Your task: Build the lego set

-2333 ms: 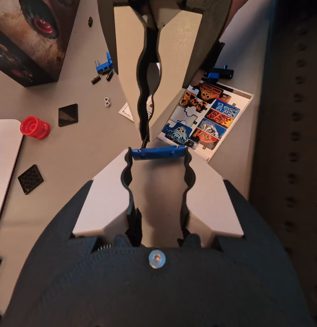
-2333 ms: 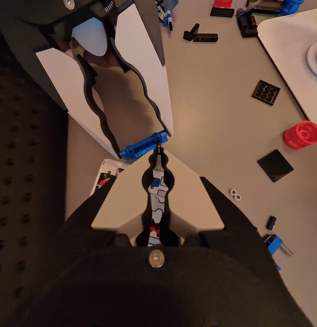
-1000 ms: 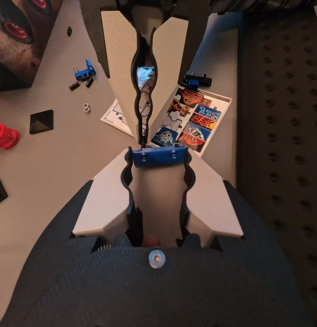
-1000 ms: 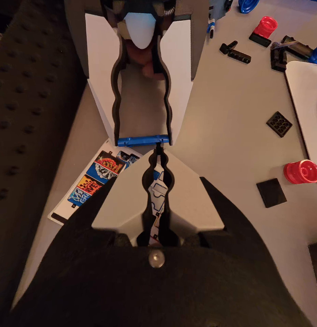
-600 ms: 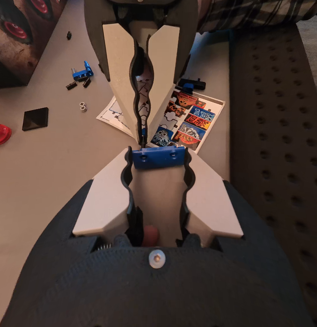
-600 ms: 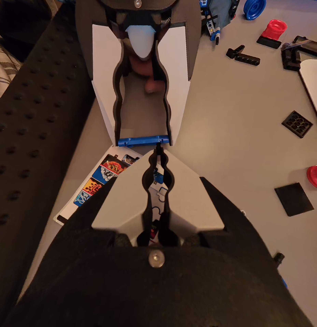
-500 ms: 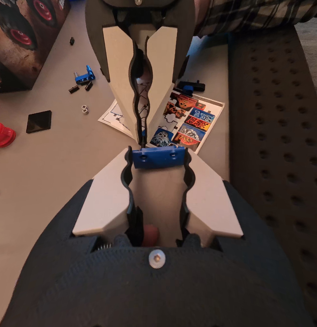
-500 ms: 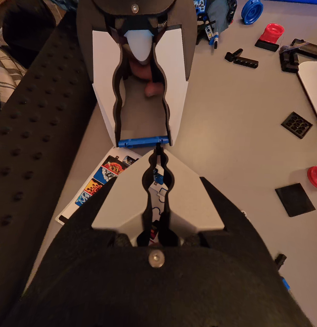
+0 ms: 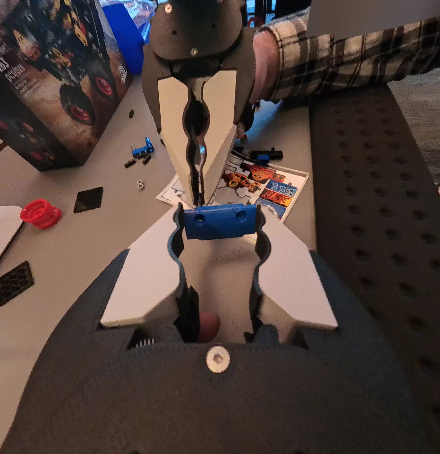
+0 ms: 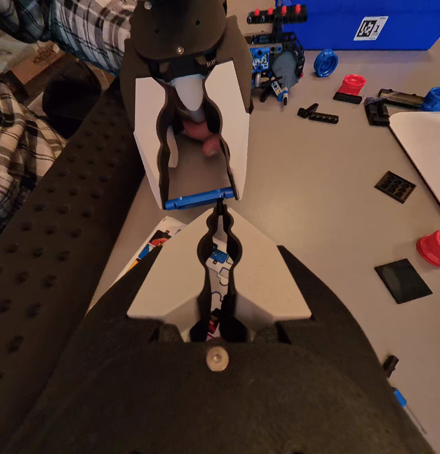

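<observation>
My left gripper (image 9: 219,222) is shut on a blue Technic piece (image 9: 220,224), held crosswise between its tips above the grey table (image 9: 96,245). Two holes show on the piece's face. My right gripper (image 10: 220,212) is shut on a small black pin (image 10: 219,203), and the pin's tip touches the right end of the blue piece (image 10: 200,197). In the left wrist view the right gripper (image 9: 198,200) comes from the far side, tips against the blue piece's top edge. In the right wrist view the left gripper (image 10: 200,196) faces me.
A sticker sheet (image 9: 270,186) lies under the grippers. The set's box (image 9: 49,86), a red hub (image 9: 40,217), black tiles (image 9: 88,199) and small loose parts lie to the left. A part-built model (image 10: 275,56), a blue bin (image 10: 361,22) and a white board (image 10: 425,147) stand farther off. A dark perforated surface (image 9: 373,196) borders the table. Only a small space, under 4 cm, lies between the two pairs of fingers. The red hub (image 9: 40,217) is about 20 cm from both grippers' fingertips.
Both grippers stay tip to tip with the pin at the blue piece. The blue piece has turned so its holed face shows. Both views have tilted up and show more of the room.
</observation>
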`<state>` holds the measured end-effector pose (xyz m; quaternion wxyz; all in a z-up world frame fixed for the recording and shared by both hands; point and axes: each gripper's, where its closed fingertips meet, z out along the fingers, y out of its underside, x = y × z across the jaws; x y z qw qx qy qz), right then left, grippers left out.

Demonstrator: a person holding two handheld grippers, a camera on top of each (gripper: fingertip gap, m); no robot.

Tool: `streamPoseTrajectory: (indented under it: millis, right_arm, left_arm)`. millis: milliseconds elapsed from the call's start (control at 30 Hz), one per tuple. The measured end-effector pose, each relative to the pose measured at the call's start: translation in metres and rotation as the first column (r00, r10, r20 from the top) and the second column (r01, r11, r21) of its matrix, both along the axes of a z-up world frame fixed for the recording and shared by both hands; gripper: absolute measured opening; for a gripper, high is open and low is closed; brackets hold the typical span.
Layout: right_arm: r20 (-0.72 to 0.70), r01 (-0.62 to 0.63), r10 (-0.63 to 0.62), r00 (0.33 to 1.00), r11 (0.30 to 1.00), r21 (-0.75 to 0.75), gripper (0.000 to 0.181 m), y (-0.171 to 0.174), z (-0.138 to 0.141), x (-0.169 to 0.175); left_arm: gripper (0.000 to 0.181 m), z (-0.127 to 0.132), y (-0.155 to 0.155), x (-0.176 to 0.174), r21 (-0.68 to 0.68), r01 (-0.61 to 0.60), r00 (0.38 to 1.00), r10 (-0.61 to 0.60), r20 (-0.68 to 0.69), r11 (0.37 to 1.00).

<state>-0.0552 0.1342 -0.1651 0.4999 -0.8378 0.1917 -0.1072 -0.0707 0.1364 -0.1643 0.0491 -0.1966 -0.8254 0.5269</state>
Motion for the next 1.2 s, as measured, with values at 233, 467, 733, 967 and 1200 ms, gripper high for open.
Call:
streamPoseTrajectory:
  millis: [233,467,733,967,1200]
  right_arm:
    - [0.02,-0.012,0.01,1.0,0.994,0.111,0.002,0.0,0.024,-0.004]
    - [0.042,-0.027,0.019,0.999,0.983,0.182,0.002,0.002,0.042,-0.008]
    - [0.113,-0.014,0.014,0.993,1.0,0.003,0.002,-0.001,0.036,-0.011]
    - [0.159,-0.006,0.037,0.987,0.981,-0.191,0.001,-0.002,0.022,-0.014]
    - [0.184,0.01,0.051,0.982,0.948,-0.319,0.001,-0.005,0.016,-0.015]
  left_arm:
    - [0.057,0.026,0.0,-0.004,-0.13,0.025,0.999,-0.03,-0.037,0.991]
    - [0.057,0.042,0.002,-0.008,-0.207,0.04,0.996,-0.055,-0.068,0.978]
    - [0.057,0.035,0.001,-0.01,-0.172,0.053,0.999,-0.05,0.019,0.984]
    - [0.056,0.022,0.001,-0.013,-0.105,0.073,0.996,-0.067,0.067,0.992]
    - [0.056,0.016,-0.001,-0.013,-0.064,0.093,0.991,-0.086,0.098,0.994]
